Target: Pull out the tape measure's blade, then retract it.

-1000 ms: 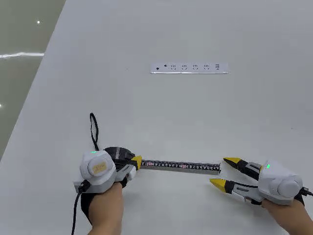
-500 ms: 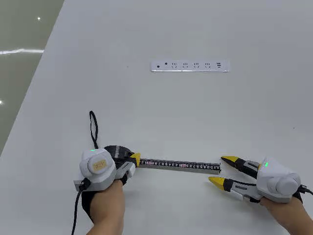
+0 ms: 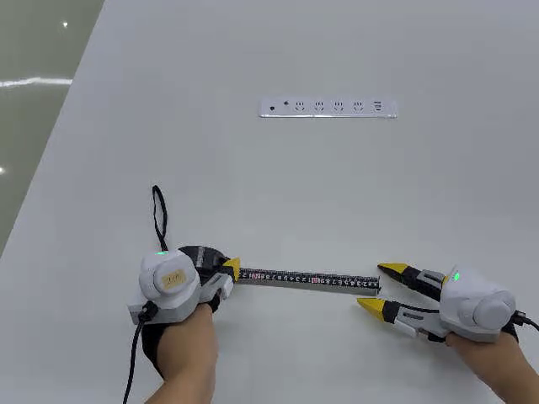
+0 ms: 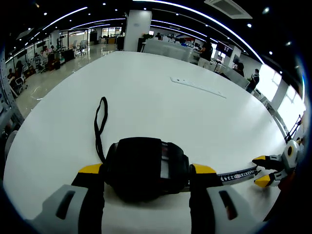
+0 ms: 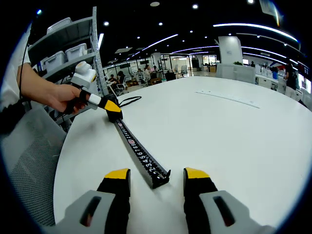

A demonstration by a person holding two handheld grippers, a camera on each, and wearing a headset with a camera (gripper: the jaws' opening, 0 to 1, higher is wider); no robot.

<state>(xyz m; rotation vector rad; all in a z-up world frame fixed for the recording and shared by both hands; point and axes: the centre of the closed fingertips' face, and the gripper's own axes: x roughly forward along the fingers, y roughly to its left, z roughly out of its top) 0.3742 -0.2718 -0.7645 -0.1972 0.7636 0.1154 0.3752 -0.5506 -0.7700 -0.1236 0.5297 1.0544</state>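
Black plastic fills my left gripper (image 4: pixel 146 170): its jaws are clenched on the two sides of the tape measure (image 4: pixel 139 151), whose case rests on the white table (image 3: pixel 295 194) low on my left. From the case the blade (image 3: pixel 307 279) runs flat along the tabletop, its long axis pointing straight towards my right gripper (image 5: pixel 156 173). The blade's end hook (image 5: pixel 160 178) lies between that gripper's two yellow-tipped jaws, which stand wide apart and hold nothing. The hook seems clear of both jaws, though the fisheye view leaves me unsure of a light touch. I judge that the right gripper, the nearer one, must close across the hook before the blade can be guided back.
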